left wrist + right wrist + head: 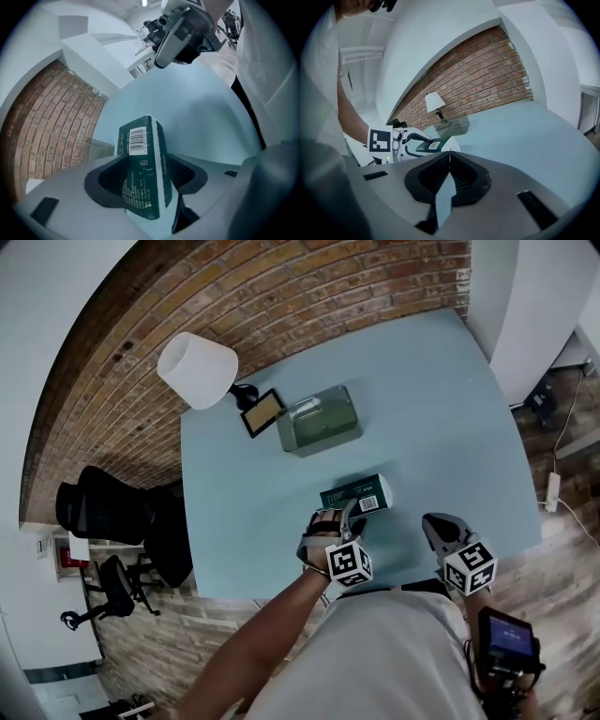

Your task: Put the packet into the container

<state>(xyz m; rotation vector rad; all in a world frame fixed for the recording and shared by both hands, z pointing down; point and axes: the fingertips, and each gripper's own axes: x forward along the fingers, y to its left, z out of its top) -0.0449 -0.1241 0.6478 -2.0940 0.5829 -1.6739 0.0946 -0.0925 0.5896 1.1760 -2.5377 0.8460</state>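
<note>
A dark green packet (356,495) with a white barcode label lies on the light blue table (441,409), near the front edge. My left gripper (345,512) is at its near end, jaws spread wide to either side of it. In the left gripper view the packet (143,173) stands between the open jaws of the left gripper (147,157), with a gap showing on its right side. The clear container (319,420) sits farther back on the table. My right gripper (439,529) hovers to the right of the packet, and the right gripper view shows the right gripper (449,157) shut and empty.
A white lamp (199,369) and a small dark-framed tablet (262,412) stand at the table's back left, beside the container. A brick wall runs behind. Black office chairs (112,512) sit on the floor to the left.
</note>
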